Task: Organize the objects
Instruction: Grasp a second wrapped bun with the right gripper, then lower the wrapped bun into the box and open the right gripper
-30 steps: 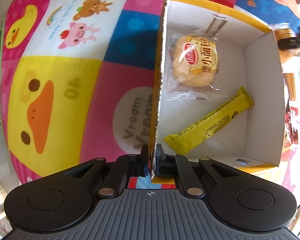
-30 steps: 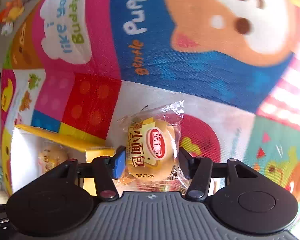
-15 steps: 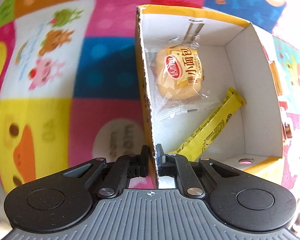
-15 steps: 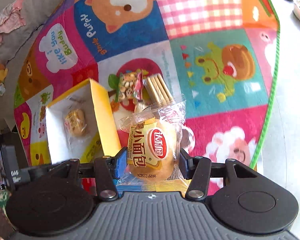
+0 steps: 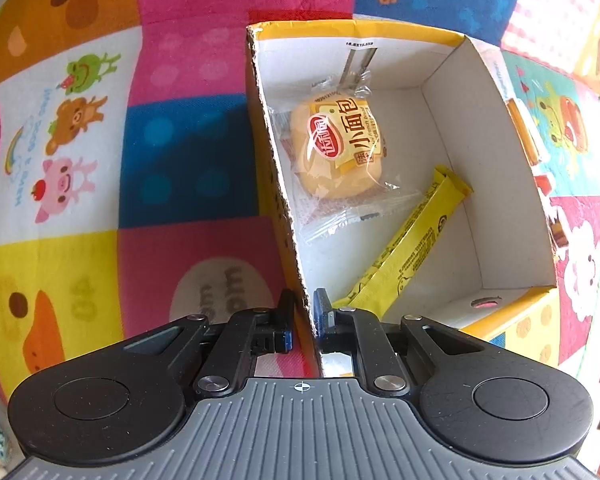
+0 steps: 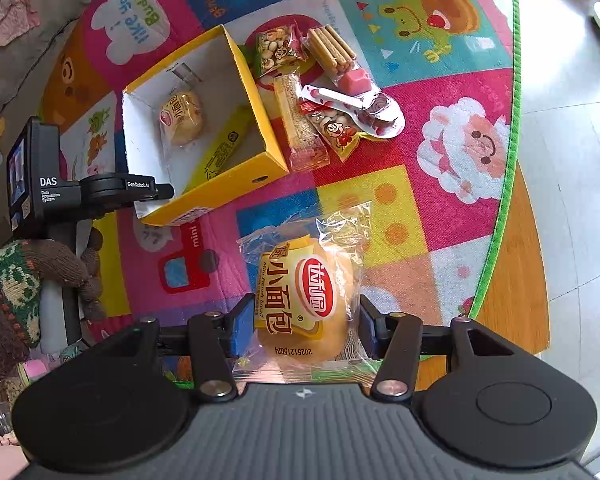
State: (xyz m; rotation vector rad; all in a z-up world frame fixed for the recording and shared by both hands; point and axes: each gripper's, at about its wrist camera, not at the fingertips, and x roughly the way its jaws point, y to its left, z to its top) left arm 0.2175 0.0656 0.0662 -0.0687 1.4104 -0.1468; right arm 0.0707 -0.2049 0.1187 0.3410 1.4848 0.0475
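A yellow cardboard box (image 5: 276, 184) with a white inside stands on a colourful play mat. It holds a wrapped mini bread (image 5: 340, 148) and a long yellow snack stick (image 5: 412, 248). My left gripper (image 5: 305, 308) is shut on the box's left wall near its front corner. The box (image 6: 260, 128) also shows in the right wrist view, with the left gripper (image 6: 156, 192) at its near corner. My right gripper (image 6: 302, 324) is shut on a second wrapped mini bread (image 6: 308, 300), held high above the mat, to the near right of the box.
Several snack packets lie to the right of the box: a peanut bag (image 6: 276, 52), biscuit sticks (image 6: 332, 52), a sesame bar (image 6: 300, 128), a cartoon packet (image 6: 336, 132) and a pink sweet (image 6: 356, 80). The mat's green edge (image 6: 512, 120) meets wooden floor on the right.
My right gripper has risen and pulled back with the bread, so more of the mat, box and snacks shows. My left gripper stayed clamped on the box wall, and the box turned slightly.
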